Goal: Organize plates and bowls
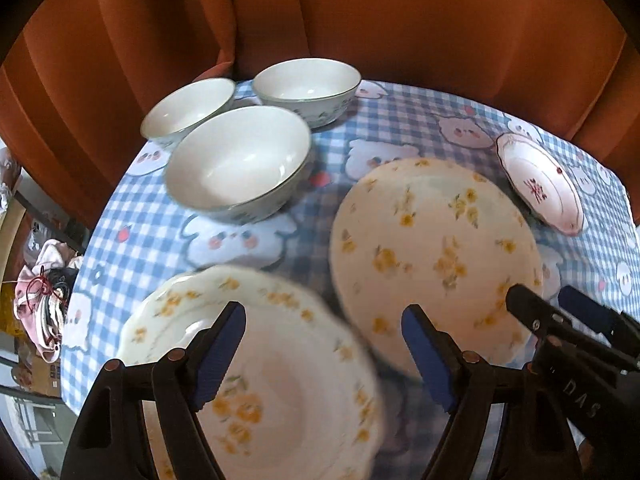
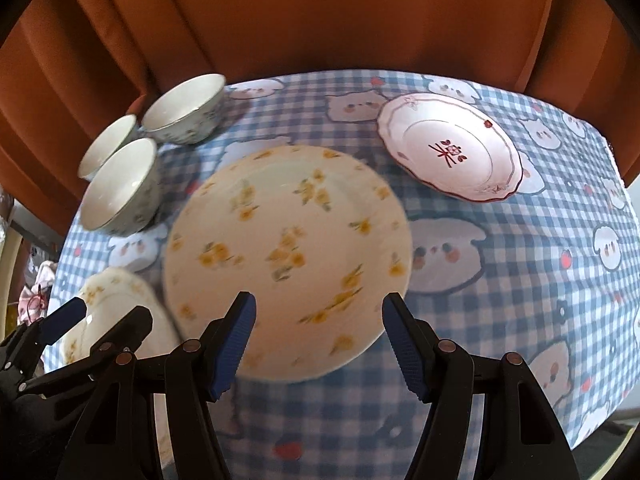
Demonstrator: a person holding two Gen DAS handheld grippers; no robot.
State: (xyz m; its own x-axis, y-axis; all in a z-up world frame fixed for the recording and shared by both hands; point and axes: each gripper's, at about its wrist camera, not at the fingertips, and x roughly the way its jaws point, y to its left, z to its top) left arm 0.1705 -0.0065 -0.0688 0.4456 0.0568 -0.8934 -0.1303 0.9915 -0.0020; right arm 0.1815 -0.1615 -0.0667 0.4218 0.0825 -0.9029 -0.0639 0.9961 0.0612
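Your left tongs [image 1: 324, 354] stand wide with nothing between the pads, hovering above the scalloped yellow-flowered plate [image 1: 256, 372] at the near edge of the table [image 1: 132, 248]. Your right tongs [image 2: 318, 340] are also wide and empty, poised over the near rim of the round yellow-flowered plate [image 2: 288, 256], which lies flat in the middle of the checked cloth.

Take that round plate as your landmark. The scalloped plate sits just beside it on its near left; whether their rims touch or overlap is lost in the blur. The three white bowls [image 1: 236, 164] cluster beyond it to the far left, close together, each upright and none nested yet. The red-trimmed plate [image 2: 450, 148] lies apart on its far right.

Nothing is stacked so far, so the sorting looks barely begun. With one pair of tongs over each flowered plate, you seem set to take a rim. Both plates lie flat, so a pad will need to slide under an edge; the scalloped rim should offer better purchase.
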